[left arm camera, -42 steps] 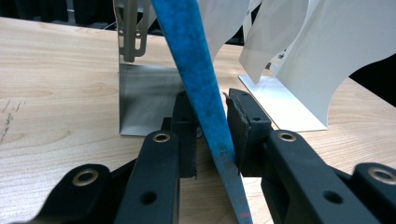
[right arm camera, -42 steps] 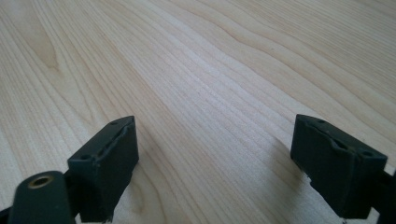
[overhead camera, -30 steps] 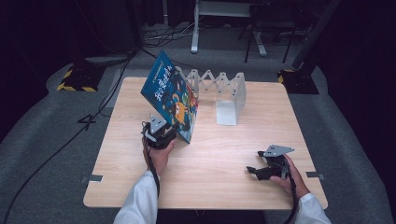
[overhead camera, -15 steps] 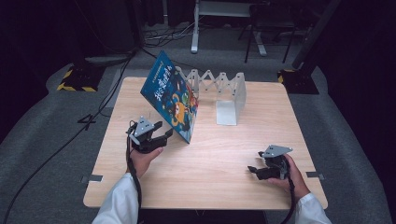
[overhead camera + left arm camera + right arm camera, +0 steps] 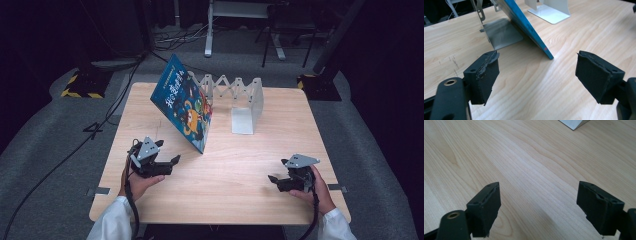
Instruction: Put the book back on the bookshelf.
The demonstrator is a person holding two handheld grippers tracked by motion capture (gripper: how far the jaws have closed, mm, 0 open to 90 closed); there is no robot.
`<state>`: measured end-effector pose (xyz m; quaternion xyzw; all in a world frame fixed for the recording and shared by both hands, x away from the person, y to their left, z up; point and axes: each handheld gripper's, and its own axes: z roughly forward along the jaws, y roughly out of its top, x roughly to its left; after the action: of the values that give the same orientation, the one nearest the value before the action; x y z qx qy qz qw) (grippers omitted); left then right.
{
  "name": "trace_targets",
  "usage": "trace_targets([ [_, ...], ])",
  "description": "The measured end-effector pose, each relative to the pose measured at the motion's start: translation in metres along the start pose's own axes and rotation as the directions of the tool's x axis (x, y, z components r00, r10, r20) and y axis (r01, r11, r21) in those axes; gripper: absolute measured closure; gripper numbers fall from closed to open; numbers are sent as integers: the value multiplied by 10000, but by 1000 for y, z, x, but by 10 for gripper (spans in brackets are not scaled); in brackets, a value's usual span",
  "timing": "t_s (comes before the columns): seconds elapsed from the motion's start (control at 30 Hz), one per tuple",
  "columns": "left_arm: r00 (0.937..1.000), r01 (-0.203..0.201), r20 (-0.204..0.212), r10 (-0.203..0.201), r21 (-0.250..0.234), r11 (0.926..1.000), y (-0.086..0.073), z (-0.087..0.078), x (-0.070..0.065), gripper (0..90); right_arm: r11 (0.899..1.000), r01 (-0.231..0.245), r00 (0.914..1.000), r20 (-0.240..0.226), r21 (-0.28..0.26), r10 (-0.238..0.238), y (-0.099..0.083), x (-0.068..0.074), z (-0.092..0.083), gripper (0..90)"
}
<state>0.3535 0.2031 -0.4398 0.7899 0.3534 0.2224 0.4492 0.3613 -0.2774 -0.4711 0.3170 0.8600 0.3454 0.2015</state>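
Nearest, at the table's (image 5: 225,190) near edge, both hands rest on the light wooden top, each with a gripper. On the near left, the left gripper (image 5: 170,162) lies low over the wood with its jaws spread wide and nothing between them; in the left gripper view its two black pads (image 5: 485,75) stand far apart over bare wood grain. On the near right, the right gripper (image 5: 274,180) is likewise spread wide and holds nothing; the right gripper view shows its jaws well apart above plain tabletop, with a corner of a white base at the top edge. White sleeves come in from the bottom of the high view, and a cable trails from each tool.

Farther in, left of centre, a blue picture book (image 5: 184,107) stands tilted, its lower corner on the table and its top leaning back toward the far left against a rack. The cover carries large yellow Chinese characters and bright cartoon figures; the characters are too small to read with certainty. From the left gripper view the book's thin blue edge (image 5: 529,30) slants down to the wood, apart from the jaws, and a grey metal bookend plate (image 5: 502,33) stands behind it.

Beyond, a white accordion-style book rack (image 5: 235,92) stretches across the far middle, ending in a white upright bookend (image 5: 247,112).
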Motion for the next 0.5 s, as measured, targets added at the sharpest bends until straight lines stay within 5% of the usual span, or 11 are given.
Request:
trace_targets([
  [0.2, 9976, -685, 127, 681, 380, 9969, -5, -11, -7, 184, 9999, 90, 9998, 189, 50, -91, 0, 2, -8, 200],
  [0.5, 9852, -1479, -698, 1567, 1176, 9820, -18, -20, -11, 185, 9996, 252, 9990, 365, 103, -256, -3, 4, -14, 204],
])
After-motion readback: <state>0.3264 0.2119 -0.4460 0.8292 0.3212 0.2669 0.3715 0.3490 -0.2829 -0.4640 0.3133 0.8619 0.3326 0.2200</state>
